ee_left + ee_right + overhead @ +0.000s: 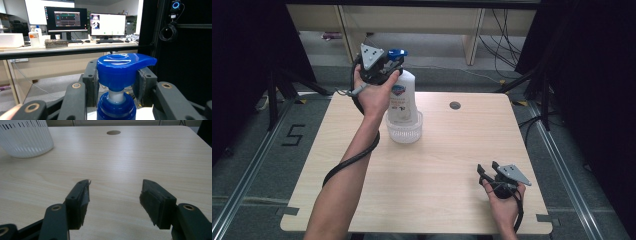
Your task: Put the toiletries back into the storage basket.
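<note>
A white pump bottle [402, 97] with a blue pump head [397, 52] stands upright in a white ribbed cup [404, 134] at the far left-middle of the wooden table [447, 160]. My left gripper [393, 63] is up at the bottle's top. In the left gripper view its jaws press on both sides of the blue pump head [122, 67], so the left gripper [118, 81] is shut on it. Low over the near right corner, my right gripper [487, 167] stands open, nothing between its pads [155, 202]. The ribbed cup [25, 140] lies far ahead of it to the left.
A round cable hole [455, 105] sits in the table's far middle, also visible as the hole [113, 132] ahead of the right gripper. Beyond the table are a desk with monitors [66, 20] and dark curtains at both sides. Bare wood spans the table's middle and near left.
</note>
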{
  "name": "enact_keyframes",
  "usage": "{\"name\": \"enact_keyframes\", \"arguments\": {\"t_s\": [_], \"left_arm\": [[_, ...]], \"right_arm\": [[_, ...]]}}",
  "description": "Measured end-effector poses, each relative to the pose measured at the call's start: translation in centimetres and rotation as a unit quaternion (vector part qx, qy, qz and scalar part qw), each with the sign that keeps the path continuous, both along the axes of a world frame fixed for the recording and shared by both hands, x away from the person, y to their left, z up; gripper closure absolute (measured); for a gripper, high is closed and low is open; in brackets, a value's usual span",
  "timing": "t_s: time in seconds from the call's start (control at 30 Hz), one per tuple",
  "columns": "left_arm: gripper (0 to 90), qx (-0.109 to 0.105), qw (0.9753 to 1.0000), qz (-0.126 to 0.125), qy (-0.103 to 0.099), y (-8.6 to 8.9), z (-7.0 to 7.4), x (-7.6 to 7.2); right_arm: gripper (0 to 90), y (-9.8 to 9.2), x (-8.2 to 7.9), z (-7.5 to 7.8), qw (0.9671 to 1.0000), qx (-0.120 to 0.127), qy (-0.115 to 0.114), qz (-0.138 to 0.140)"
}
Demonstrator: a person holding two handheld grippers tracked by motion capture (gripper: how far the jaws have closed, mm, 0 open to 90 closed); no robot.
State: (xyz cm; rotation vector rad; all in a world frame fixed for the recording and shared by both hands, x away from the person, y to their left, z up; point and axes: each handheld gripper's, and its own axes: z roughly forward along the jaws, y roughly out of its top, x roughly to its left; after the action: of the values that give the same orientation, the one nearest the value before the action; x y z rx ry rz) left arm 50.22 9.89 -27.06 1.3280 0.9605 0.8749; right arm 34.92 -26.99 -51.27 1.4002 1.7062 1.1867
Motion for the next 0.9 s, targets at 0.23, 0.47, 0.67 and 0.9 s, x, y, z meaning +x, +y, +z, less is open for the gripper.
{"name": "enact_keyframes", "arguments": {"t_s": [0.23,0.47,0.67,0.9], "left_arm": [[59.8,-0.001,1.0,-0.001,0.004,-0.1,-0.2,0.2],[59.8,0.002,1.0,-0.001,0.008,-0.1,-0.7,0.4],[59.8,0.005,0.9999,-0.001,0.013,-0.2,-1.1,0.5],[59.8,0.005,0.9998,-0.002,0.018,-0.3,-1.6,0.5]], "right_arm": [[40.5,0.0,0.0,0.0,1.0,0.002,0.003,-0.001],[40.5,0.0,0.0,0.0,1.0,-0.002,-0.001,0.0],[40.4,0.0,0.0,0.0,1.0,0.001,0.004,0.001],[40.5,0.0,0.0,0.0,1.0,0.001,0.004,0.001]]}}
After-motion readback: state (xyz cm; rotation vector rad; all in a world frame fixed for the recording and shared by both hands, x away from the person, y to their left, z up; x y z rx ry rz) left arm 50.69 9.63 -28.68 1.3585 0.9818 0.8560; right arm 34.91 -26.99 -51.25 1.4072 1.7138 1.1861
